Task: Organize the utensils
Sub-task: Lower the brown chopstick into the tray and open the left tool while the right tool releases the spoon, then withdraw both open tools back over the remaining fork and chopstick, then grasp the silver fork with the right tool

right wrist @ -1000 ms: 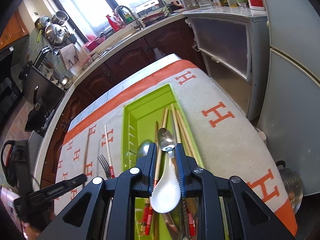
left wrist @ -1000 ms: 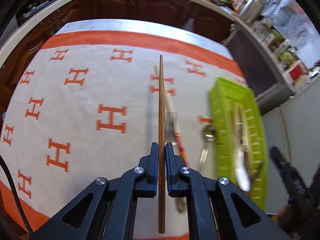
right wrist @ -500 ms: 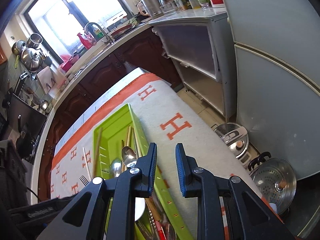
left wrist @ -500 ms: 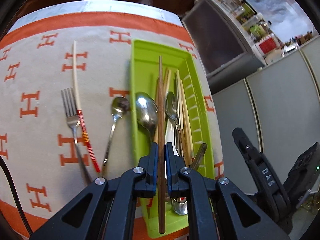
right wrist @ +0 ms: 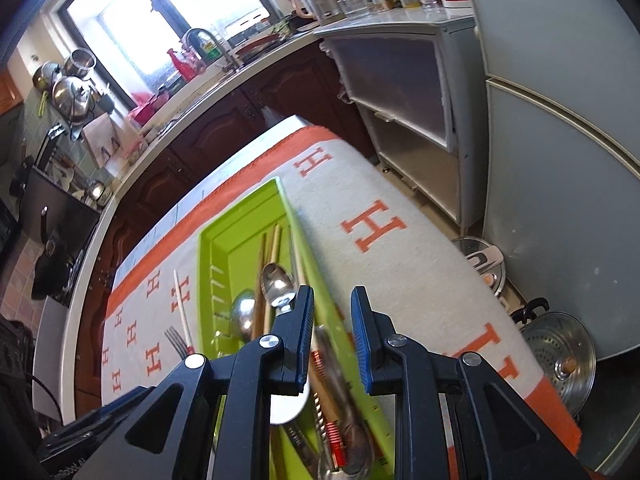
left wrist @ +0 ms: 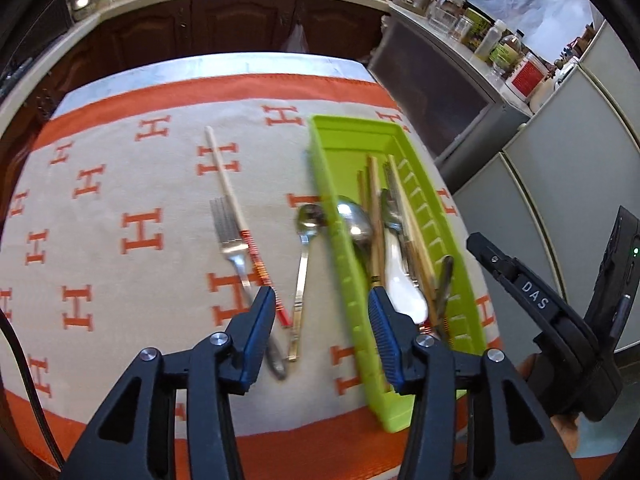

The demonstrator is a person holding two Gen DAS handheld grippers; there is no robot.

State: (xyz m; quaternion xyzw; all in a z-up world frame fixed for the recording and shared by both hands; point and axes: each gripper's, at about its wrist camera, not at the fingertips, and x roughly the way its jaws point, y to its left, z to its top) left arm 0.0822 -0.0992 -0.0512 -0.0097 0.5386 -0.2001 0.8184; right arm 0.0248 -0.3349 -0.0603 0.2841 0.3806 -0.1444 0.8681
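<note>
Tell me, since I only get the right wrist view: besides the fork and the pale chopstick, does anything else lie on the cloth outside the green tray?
Observer: Yes. A metal spoon lies on the cloth between the chopstick and the tray, close to its wall.
Operator: Is the other hand-held gripper carrying anything?
Observer: No. The left hand-held gripper has just been opening, and nothing is gripped between its jaws.
Operator: Where does the fork's handle go?
Observer: The fork lies beside the chopstick's red-striped end, and its handle passes behind one finger of that gripper.
</note>
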